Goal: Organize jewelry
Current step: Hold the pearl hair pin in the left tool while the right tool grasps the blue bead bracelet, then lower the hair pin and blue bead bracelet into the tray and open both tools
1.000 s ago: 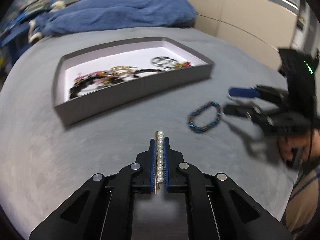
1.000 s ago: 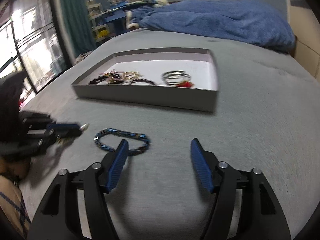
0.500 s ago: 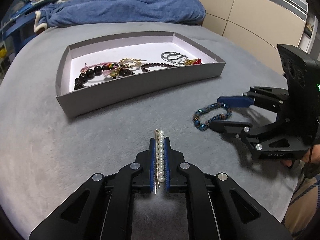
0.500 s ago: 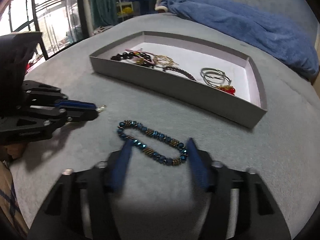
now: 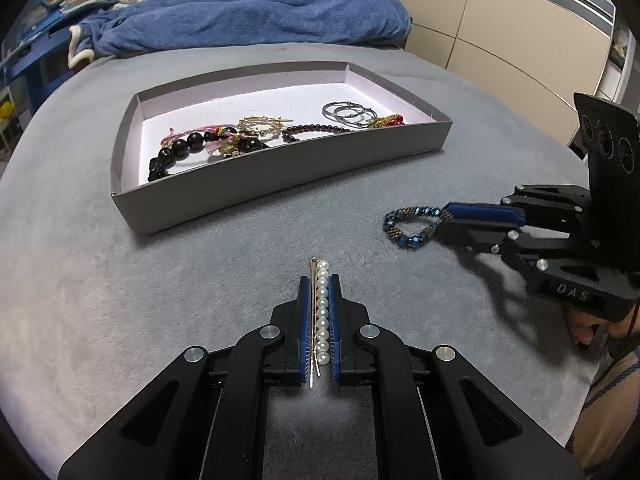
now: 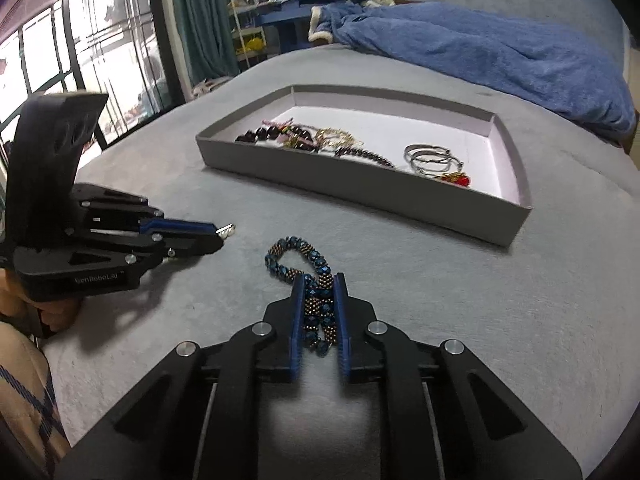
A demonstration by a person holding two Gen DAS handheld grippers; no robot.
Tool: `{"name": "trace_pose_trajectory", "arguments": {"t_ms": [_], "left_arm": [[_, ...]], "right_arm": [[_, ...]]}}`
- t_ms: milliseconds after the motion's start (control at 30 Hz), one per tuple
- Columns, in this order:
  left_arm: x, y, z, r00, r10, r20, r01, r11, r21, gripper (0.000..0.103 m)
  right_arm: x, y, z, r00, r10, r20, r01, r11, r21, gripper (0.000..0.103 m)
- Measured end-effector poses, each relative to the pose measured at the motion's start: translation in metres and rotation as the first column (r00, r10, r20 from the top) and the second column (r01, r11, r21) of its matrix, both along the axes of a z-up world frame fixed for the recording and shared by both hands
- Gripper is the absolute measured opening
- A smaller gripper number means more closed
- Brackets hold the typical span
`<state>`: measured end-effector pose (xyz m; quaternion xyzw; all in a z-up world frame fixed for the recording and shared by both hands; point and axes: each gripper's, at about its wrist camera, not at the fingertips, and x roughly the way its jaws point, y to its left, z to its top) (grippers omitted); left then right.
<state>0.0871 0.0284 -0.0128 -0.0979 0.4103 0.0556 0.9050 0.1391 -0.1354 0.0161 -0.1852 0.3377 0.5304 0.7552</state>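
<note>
My left gripper (image 5: 319, 280) is shut on a pearl hair pin (image 5: 321, 312) that runs along its fingers, just above the grey bed cover. My right gripper (image 6: 318, 280) is shut on a blue beaded bracelet (image 6: 298, 254); part of the bracelet loops out ahead of the fingers onto the cover. The bracelet also shows in the left wrist view (image 5: 408, 222), held by the right gripper (image 5: 446, 220). The left gripper (image 6: 222, 234) shows in the right wrist view with the pin tip sticking out. The grey jewelry tray (image 5: 280, 178) lies beyond both.
The tray (image 6: 360, 192) holds a black bead bracelet (image 5: 180, 150), a gold clip (image 5: 260, 124), a dark bead strand (image 5: 316, 130), silver hoops (image 5: 348, 112) and a red piece (image 5: 390, 120). A blue blanket (image 5: 248, 12) lies behind it. A window and shelves are at the left.
My right gripper came down over the blue bracelet and closed on it, from wide open a second ago. My left gripper kept hold of the pearl pin and shifted slightly.
</note>
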Motion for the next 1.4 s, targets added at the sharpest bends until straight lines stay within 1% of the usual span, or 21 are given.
{"name": "trace_pose_trajectory", "arguments": {"t_ms": [233,467,700,800,933,1133,1267,1400], "left_arm": [[0.0,0.0,0.0,1.0,-0.001,-0.001,0.001,1.0,0.002,0.01],[-0.002,-0.006,0.002,1.0,-0.007,0.007,0.006,0.999,0.046,0.009],[-0.009,-0.013,0.01,0.998,-0.031,0.063,0.027,0.997,0.071,0.008],[-0.015,-0.01,0.015,0.994,-0.021,0.103,0.014,0.998,0.063,0.008],[-0.019,-0.008,0.02,0.991,-0.01,0.13,0.003,0.999,0.053,0.008],[-0.015,-0.01,0.031,0.988,-0.032,0.153,0.021,0.997,0.071,0.008],[-0.006,-0.006,0.046,0.983,-0.036,0.18,0.022,0.996,0.083,0.008],[0.006,0.002,0.062,0.978,-0.031,0.205,0.013,0.996,0.088,0.008]], "right_arm": [[0.007,-0.011,0.006,0.999,-0.043,-0.021,0.044,0.997,0.055,0.014],[0.012,-0.017,0.008,0.997,-0.067,-0.05,0.071,0.993,0.096,0.014],[0.009,-0.021,0.011,0.997,-0.064,-0.044,0.068,0.991,0.119,0.014],[0.009,-0.023,0.013,0.997,-0.066,-0.046,0.071,0.989,0.132,0.014],[0.006,-0.024,0.018,0.998,-0.057,-0.041,0.062,0.988,0.145,0.014],[0.005,-0.018,0.026,0.999,-0.028,-0.025,0.031,0.99,0.141,0.014],[0.009,-0.013,0.032,0.999,-0.025,-0.022,0.028,0.989,0.144,0.014],[0.014,-0.004,0.044,1.0,-0.017,-0.003,0.017,0.988,0.156,0.014]]}}
